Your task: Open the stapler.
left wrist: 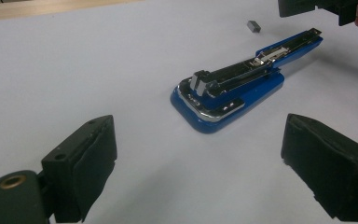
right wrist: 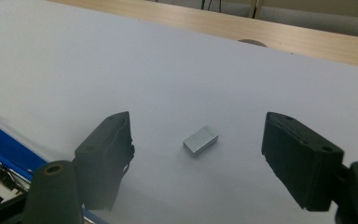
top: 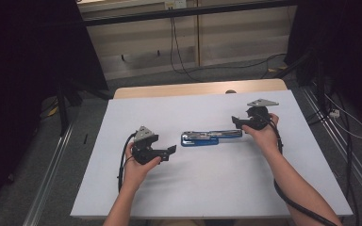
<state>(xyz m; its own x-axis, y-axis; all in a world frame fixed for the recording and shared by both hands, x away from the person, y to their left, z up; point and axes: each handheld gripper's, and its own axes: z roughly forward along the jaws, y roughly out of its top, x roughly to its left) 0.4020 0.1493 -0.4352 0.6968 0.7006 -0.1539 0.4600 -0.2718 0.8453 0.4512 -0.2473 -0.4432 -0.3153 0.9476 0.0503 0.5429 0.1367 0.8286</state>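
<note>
The blue, flat-based metal stapler (top: pixel 202 137) lies opened out in the middle of the white tabletop (top: pixel 207 183), its top arm swung out so the silver staple channel is exposed. Its long axis runs across the tabletop, from the rounded blue base on the side of the left gripper (top: pixel 169 151) to the thin outstretched arm (top: pixel 228 133) that ends close to the right gripper (top: pixel 235 121).

Just beyond that thin end of the stapler, apart from it, lies a small grey block of staples (right wrist: pixel 200 140). In the right gripper view it sits flat on the tabletop straight ahead, between the lines of the two black jaws but farther out than their tips, its long side slanted across the gap. The right gripper stands wide open with nothing between its pads.

The left gripper is also wide open and empty, aimed at the stapler's rounded base from a little way off; nothing touches the stapler.

The right gripper is by far the nearer to the staple block, so the pick most likely falls to it: ease forward and down, turning the wrist so the pads (right wrist: pixel 107 158) meet the block's long sides.
</note>
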